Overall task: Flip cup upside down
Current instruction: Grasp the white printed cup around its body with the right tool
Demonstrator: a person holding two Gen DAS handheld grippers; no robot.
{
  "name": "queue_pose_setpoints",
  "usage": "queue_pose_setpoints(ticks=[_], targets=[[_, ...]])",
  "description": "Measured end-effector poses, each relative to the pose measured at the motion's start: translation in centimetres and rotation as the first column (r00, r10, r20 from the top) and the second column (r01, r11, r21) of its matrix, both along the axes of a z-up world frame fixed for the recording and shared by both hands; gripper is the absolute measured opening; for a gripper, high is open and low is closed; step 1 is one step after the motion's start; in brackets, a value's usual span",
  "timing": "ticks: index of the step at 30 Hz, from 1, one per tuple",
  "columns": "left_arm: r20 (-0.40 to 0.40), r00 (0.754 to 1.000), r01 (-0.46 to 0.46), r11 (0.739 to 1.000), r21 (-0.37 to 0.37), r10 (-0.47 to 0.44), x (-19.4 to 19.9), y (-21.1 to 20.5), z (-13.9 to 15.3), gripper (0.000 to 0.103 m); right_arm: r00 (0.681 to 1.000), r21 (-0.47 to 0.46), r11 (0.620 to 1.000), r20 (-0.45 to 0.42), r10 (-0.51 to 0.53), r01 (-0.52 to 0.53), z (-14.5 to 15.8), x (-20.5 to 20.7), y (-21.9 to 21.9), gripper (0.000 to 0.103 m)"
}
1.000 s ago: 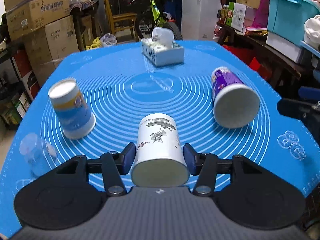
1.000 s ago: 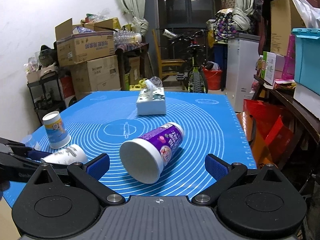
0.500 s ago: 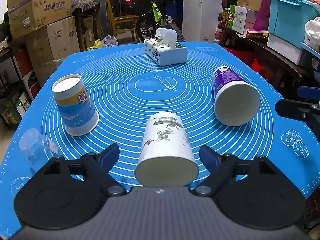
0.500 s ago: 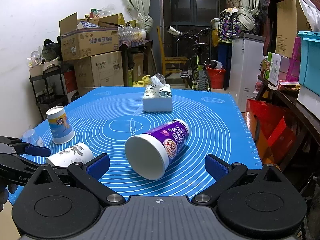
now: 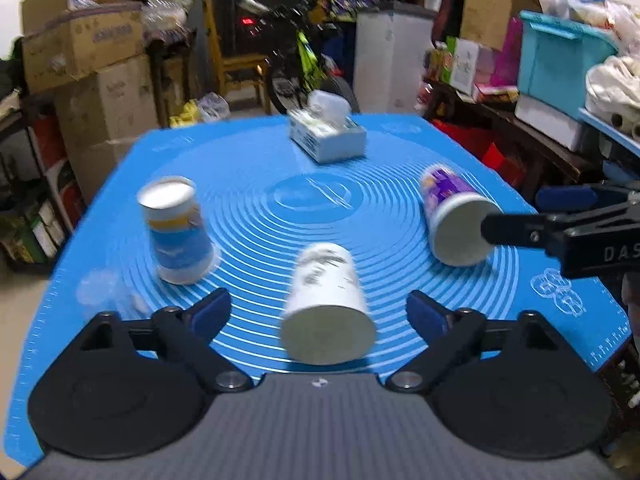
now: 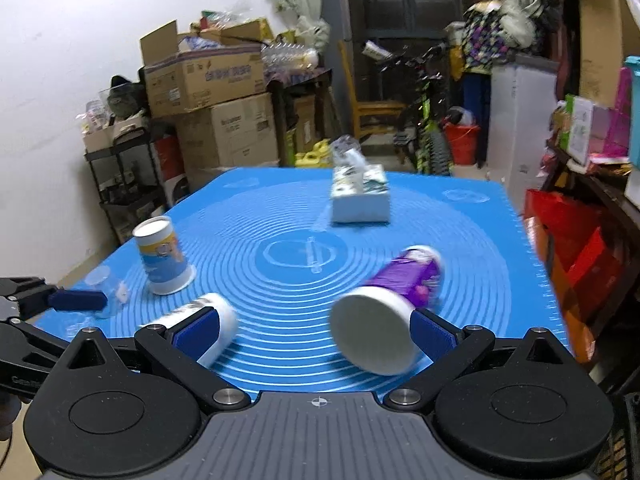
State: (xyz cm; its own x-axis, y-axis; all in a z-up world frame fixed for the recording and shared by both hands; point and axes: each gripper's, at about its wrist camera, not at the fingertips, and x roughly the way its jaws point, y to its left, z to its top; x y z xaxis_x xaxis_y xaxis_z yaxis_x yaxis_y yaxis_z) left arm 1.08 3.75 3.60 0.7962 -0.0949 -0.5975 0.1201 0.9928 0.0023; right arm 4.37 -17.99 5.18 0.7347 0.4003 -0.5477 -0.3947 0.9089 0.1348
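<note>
A white cup with grey print (image 5: 326, 300) lies on its side on the blue mat (image 5: 248, 160), its open mouth toward my left gripper (image 5: 320, 312), which is open with the cup between and just beyond its fingers, not touching. It also shows in the right wrist view (image 6: 208, 320). A purple cup (image 6: 388, 300) lies on its side; my right gripper (image 6: 316, 330) is open, its right finger close to the cup's mouth. The purple cup also shows in the left wrist view (image 5: 456, 220). A blue-and-white cup (image 5: 176, 232) stands upside down at the left.
A tissue box (image 5: 328, 136) stands at the far side of the mat. A clear plastic cup (image 5: 100, 292) lies near the mat's left edge. Boxes, shelves, a bicycle and a cluttered side table surround the table. The right gripper reaches in at the right of the left wrist view (image 5: 560, 220).
My left gripper opened and let go of the white cup, then drew back and up. My right gripper moved forward and left toward the purple cup.
</note>
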Motion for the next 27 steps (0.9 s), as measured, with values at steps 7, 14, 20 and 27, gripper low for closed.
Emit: queue_pose_setpoints(ticks=[7,14,20,27], targets=[[0.051,0.993,-0.105,0.994,0.005,0.105,-1.0,4.1,0.3,0.097,0.977,0.084,0.996,-0.207,0.043,-0.026,-0.5,3.1,5.1,0.101],[0.044,0.986,-0.163,0.987,0.006,0.162,-1.9,7.1,-1.2,0.100,0.935,0.073,0.997,-0.355,0.028,-0.002,-2.8,6.2,10.1,0.101],[0.058,0.982,-0.182,0.983,0.014,0.180,-2.1,8.0,-2.0,0.100,0.894,0.042,0.999,-0.448,0.022,-0.003,-4.6,8.2,11.8,0.086],[0.076,0.981,-0.180,0.984,0.021,0.178,-2.5,7.9,-2.1,0.100,0.888,0.055,0.998,-0.458,0.048,-0.026,-5.3,8.2,11.8,0.066]])
